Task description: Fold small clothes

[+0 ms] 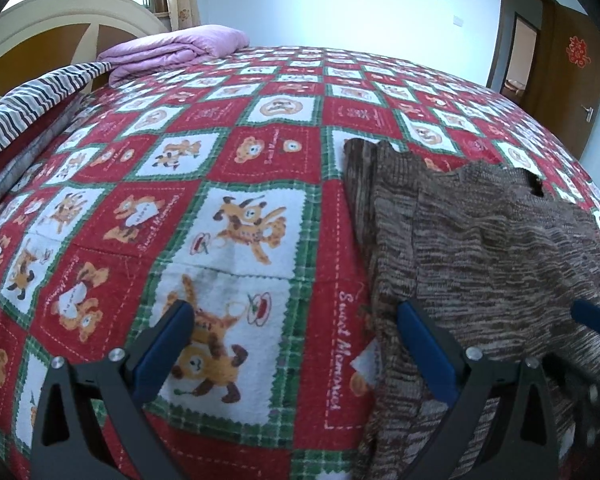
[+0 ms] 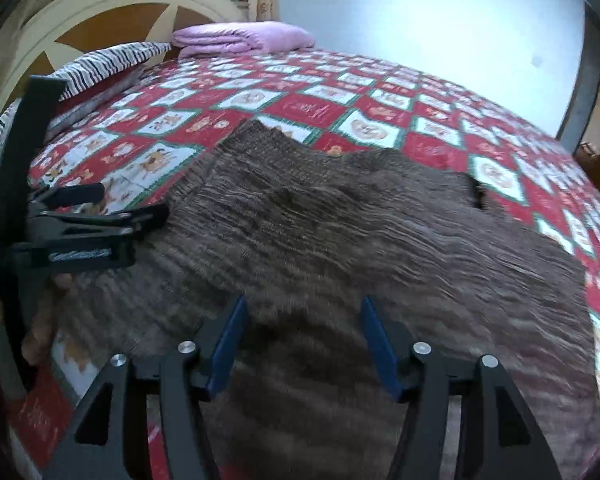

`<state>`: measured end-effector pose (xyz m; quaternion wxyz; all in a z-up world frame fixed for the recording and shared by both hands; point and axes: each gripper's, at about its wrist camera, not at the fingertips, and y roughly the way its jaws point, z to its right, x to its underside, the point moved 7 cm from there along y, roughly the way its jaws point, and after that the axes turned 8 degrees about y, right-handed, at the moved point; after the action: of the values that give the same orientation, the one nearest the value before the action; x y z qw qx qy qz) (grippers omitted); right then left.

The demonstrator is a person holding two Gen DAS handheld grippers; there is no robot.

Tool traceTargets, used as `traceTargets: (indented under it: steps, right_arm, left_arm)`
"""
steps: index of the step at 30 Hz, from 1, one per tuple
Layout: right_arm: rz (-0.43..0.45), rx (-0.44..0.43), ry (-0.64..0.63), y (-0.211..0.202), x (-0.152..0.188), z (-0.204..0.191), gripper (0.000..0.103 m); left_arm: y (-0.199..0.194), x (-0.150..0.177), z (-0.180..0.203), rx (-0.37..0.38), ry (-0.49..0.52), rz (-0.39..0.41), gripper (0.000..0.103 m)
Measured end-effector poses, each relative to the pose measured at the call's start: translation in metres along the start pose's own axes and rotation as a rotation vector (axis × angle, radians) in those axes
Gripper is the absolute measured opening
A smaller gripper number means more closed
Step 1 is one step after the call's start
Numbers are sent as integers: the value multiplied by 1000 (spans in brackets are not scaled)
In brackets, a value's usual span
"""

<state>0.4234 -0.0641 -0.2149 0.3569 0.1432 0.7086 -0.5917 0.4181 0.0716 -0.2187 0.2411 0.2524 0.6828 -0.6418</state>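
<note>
Brown knit garment (image 2: 340, 232) lies spread flat on the bed, on the red/green/white teddy-bear bedspread (image 1: 228, 160). In the left wrist view it takes up the right side; the edge nearest the left tongs is doubled over into a narrow strip.

Left tongs (image 1: 294, 322): spread wide, gripping nothing. Low over the bed at the garment's left edge; one finger over the bedspread, the other over the knit. Can't tell if either touches.

Right tongs (image 2: 304, 314): also parted, nothing between the blue pads (image 2: 228, 344). Sits above the near part of the garment, pointing across it toward the headboard (image 2: 112, 4). Right view is motion-blurred.

In the right wrist view the left tongs show at the left edge, with the person's fingers visible just below them.

Readable text: "Sweet Memories" (image 1: 346, 350) stitched on the bedspread's red squares. Red paper cutout (image 1: 576, 50) on the wooden door, character not legible.

Far end of the bed: folded purple quilt (image 1: 176, 50) and a striped pillow (image 1: 32, 100).
</note>
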Motion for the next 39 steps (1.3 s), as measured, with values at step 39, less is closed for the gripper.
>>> traceTargets:
  steps: [39]
  right_arm:
    - [175, 193, -499, -14, 42, -131, 65]
  left_arm:
    - [60, -82, 30, 347, 47, 10, 72]
